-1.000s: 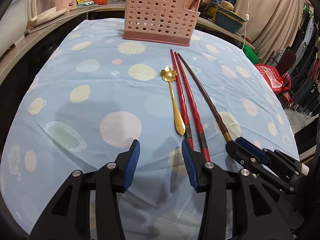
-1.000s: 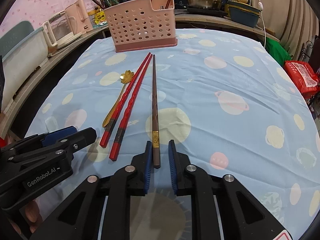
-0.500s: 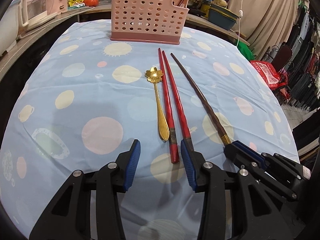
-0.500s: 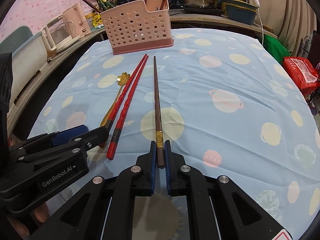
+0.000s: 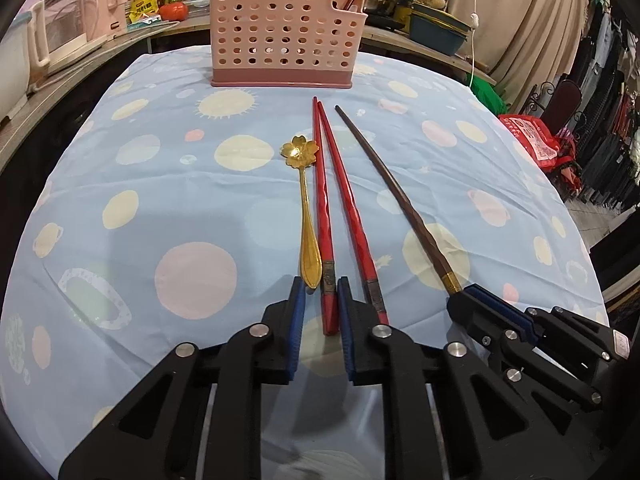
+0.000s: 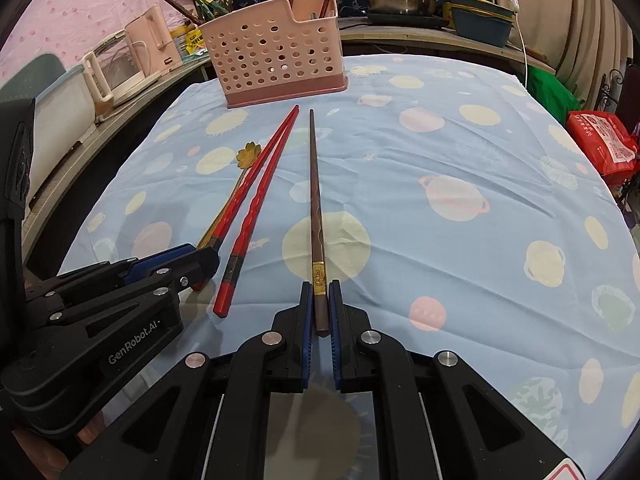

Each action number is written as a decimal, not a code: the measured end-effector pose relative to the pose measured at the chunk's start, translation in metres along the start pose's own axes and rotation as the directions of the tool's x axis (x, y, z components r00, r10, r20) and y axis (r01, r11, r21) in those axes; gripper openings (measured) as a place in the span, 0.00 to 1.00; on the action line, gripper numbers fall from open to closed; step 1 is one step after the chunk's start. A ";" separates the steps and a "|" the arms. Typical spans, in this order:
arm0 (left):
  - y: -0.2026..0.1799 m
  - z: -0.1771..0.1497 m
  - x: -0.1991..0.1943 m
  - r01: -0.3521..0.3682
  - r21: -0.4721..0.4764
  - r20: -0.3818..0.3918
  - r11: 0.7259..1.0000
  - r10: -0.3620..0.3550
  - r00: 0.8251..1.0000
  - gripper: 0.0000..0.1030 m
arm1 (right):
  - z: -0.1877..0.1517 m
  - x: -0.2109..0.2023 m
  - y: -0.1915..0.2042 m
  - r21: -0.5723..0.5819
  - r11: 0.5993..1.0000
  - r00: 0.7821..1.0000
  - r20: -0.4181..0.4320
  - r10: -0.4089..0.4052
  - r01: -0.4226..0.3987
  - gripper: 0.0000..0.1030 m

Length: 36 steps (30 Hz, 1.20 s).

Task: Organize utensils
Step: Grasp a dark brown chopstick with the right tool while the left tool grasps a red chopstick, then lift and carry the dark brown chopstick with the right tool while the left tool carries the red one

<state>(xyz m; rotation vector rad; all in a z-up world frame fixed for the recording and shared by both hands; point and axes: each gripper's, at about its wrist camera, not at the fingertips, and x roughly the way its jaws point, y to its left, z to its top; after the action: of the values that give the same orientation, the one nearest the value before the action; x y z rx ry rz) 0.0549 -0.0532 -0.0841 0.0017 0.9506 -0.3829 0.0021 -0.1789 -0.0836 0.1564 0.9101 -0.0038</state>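
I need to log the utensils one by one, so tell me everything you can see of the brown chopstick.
The brown chopstick is a single long, slim stick, dark brown and wood-like, tapering to a fine tip that points toward the pink basket. Near its thick end sits a gold patterned band. It lies flat on the spotted blue tablecloth, apart from the red chopsticks beside it. The right claw is shut on its thick end, blue pads against both sides.

Red chopsticks (image 5: pixel 328 216), brown chopstick (image 5: pixel 396 196), gold spoon (image 5: pixel 306 216) flat w/ tips toward pink basket (image 5: pixel 280 32).
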 end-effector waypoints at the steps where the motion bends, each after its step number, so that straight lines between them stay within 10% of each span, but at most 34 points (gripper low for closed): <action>1: 0.000 0.000 0.000 0.001 0.000 0.000 1.000 -0.001 1.000 0.14 | 0.000 0.000 0.000 0.000 1.000 1.000 0.000 0.000 0.000 0.07; 17: 0.005 -0.005 -0.024 0.059 -0.029 -0.002 0.998 -0.059 0.998 0.07 | -0.002 -0.020 -0.002 0.007 1.000 0.999 0.032 0.025 -0.025 0.07; 36: 0.017 0.036 -0.118 0.111 -0.059 0.194 0.992 -0.098 0.976 0.07 | 0.040 -0.104 -0.002 0.026 0.996 0.973 0.215 0.083 -0.091 0.08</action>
<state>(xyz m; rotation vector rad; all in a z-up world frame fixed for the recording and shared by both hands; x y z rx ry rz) 0.0275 -0.0059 0.0281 -0.1466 0.7753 -0.4391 -0.0305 -0.1925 0.0221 0.2248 0.6883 0.0441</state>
